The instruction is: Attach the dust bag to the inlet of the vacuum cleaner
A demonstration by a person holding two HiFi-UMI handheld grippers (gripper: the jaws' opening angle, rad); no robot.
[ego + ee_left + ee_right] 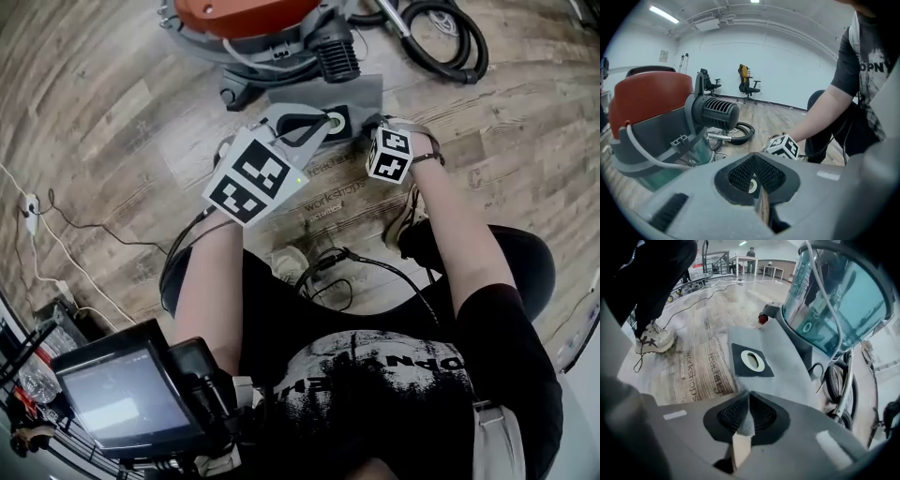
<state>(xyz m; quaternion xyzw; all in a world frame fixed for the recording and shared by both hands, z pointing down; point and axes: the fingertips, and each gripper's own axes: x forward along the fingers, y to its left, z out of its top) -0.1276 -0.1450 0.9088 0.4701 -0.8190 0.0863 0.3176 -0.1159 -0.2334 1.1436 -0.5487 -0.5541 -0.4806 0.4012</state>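
Note:
The vacuum cleaner (pixel 253 23) has an orange-red top and a grey body, and stands on the wood floor at the far side. Its teal tank (pixel 834 291) rises beside the grey dust bag (pixel 783 357). The bag lies on the floor, with its black collar and white ring (pixel 751 360) facing up. My right gripper (pixel 746 414) is shut on a fold of the bag's near edge. My left gripper (pixel 319 124) hovers over the collar (pixel 335 120). In its own view the left gripper (pixel 757 180) is shut with nothing held, and floor shows through the slit.
A black hose (pixel 450 37) is coiled behind the vacuum on the right. A power strip and cables (pixel 30 211) lie at the left. The person's shoes (pixel 289 262) rest just behind the bag. Office chairs (pixel 749 86) stand far off by the wall.

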